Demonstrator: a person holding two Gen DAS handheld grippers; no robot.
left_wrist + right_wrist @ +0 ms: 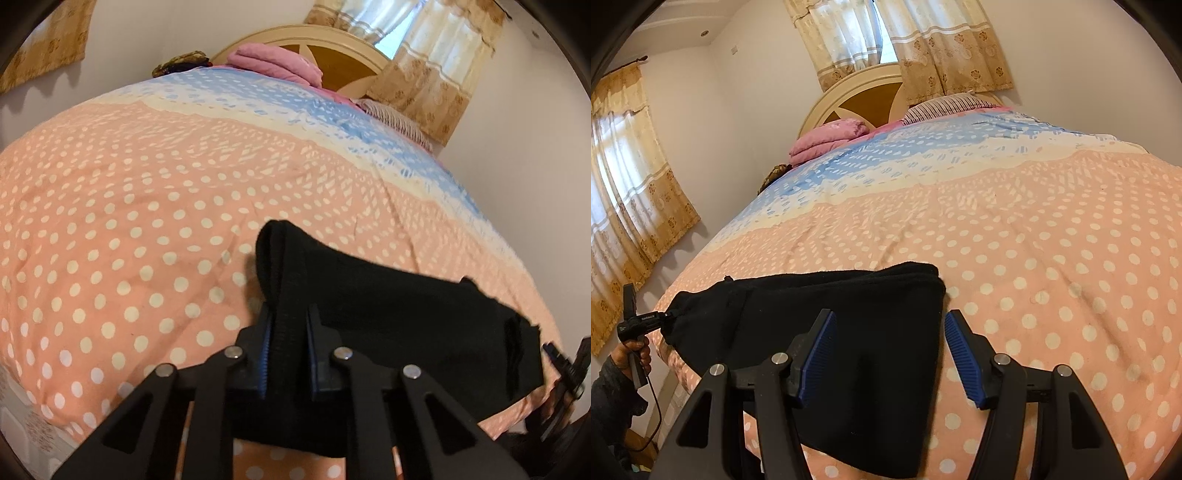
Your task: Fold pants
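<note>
Currently, left wrist view: the left gripper has its blue pads pinched onto a raised edge of the black pants, the fabric bunched up between the fingers. Pants lie folded near the front edge of the bed, on a peach bedspread with white polka dots; farther up, the spread turns to a cream band and then blue. A folded pink blanket sits by the rounded cream headboard. Patterned tan curtains hang over a window behind it; walls plain white. The right gripper shows only partly at the frame's right edge.

Right wrist view: right gripper spread, fingers apart, one pad over the pants, the other beside their folded edge above the bedspread; nothing pinched. Pants form a dark, flat rectangle. At lower left, a hand holds the left gripper's handle at the pants' far corner. A second curtained window is on the left wall. A striped pillow lies near the headboard.
</note>
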